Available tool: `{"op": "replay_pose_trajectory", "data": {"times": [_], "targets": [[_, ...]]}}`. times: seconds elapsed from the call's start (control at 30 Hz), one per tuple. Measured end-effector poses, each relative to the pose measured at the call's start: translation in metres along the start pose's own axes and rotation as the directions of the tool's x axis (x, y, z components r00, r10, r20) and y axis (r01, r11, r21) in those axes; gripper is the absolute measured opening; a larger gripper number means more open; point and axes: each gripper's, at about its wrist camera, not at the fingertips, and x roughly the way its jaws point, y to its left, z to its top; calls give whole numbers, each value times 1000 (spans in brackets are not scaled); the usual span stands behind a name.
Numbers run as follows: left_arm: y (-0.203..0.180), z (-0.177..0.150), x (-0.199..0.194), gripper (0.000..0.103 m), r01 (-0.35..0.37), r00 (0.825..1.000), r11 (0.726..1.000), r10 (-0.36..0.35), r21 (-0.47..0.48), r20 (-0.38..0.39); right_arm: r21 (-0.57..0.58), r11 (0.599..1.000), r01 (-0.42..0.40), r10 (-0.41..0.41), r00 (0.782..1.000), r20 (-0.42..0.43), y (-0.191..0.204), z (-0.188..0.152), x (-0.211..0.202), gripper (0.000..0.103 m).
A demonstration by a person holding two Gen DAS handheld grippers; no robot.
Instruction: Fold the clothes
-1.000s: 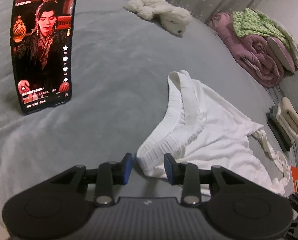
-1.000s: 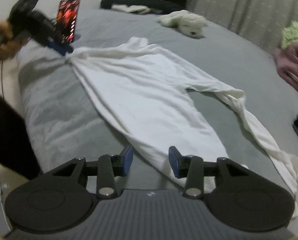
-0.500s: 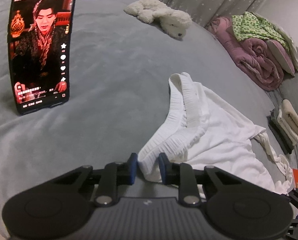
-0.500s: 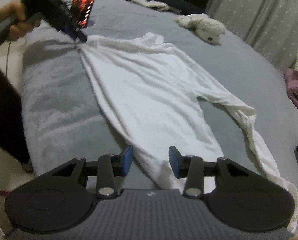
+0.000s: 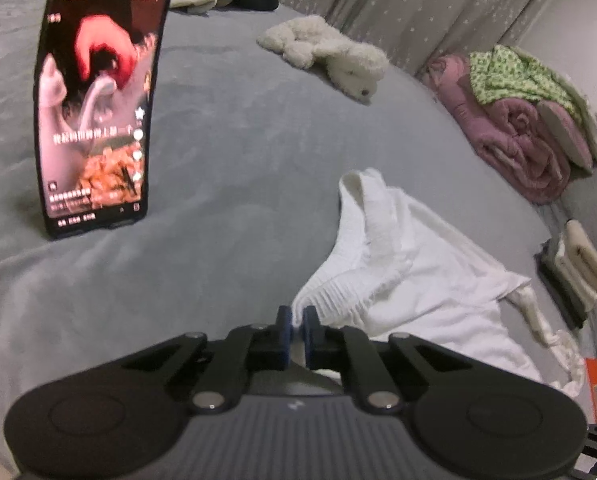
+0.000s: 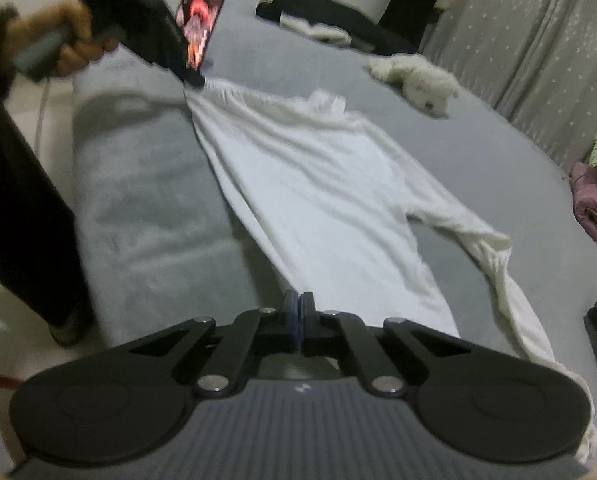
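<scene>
- White trousers (image 6: pixel 318 200) lie spread along the grey bed (image 6: pixel 146 208).
- Left hand-held gripper (image 5: pixel 297 322) is clamped on the ribbed waistband (image 5: pixel 330 300), anchoring that corner.
- Right hand-held gripper (image 6: pixel 298 308) has pinched together, seemingly on the near leg's edge, though blur hides the cloth.

garment (image 5: pixel 414 280): plain white, ribbed at the waistband
bed (image 5: pixel 238 152): grey
left gripper (image 5: pixel 297 322): black, blue pads
right gripper (image 6: pixel 298 312): black, blue pads
plush toy (image 5: pixel 330 54): cream white
quilt (image 5: pixel 510 136): mauve, topped with a green-and-white print
curtain (image 5: pixel 398 4): grey, pale speckles
</scene>
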Motion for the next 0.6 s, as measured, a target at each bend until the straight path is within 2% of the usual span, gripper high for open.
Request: {"op": "replay_pose_trajectory", "data": {"times": [0.13, 0.27, 0.4, 0.5, 0.57, 0.6], "targets": [[4, 5, -15, 6, 42, 999, 999, -42, 6, -17, 53, 997, -64, 63, 998, 29, -12, -1, -22, 0], [9, 2, -13, 6, 35, 995, 999, -31, 38, -90, 46, 994, -103, 106, 993, -50, -7, -6, -7, 0], [14, -7, 1, 6, 18, 982, 997, -2, 81, -190, 40, 989, -142, 146, 980, -133, -1, -12, 9, 0], [16, -9, 7, 7, 29, 977, 994, -6, 106, -215, 17, 988, -153, 153, 967, -204, 5, -15, 25, 1], [18, -9, 6, 11, 56, 975, 992, -30, 112, -221, 37, 987, -157, 161, 966, -204, 3, -12, 25, 6], [20, -8, 6, 13, 64, 975, 992, -40, 105, -220, 54, 985, -162, 170, 965, -199, 2, -10, 25, 14]]}}
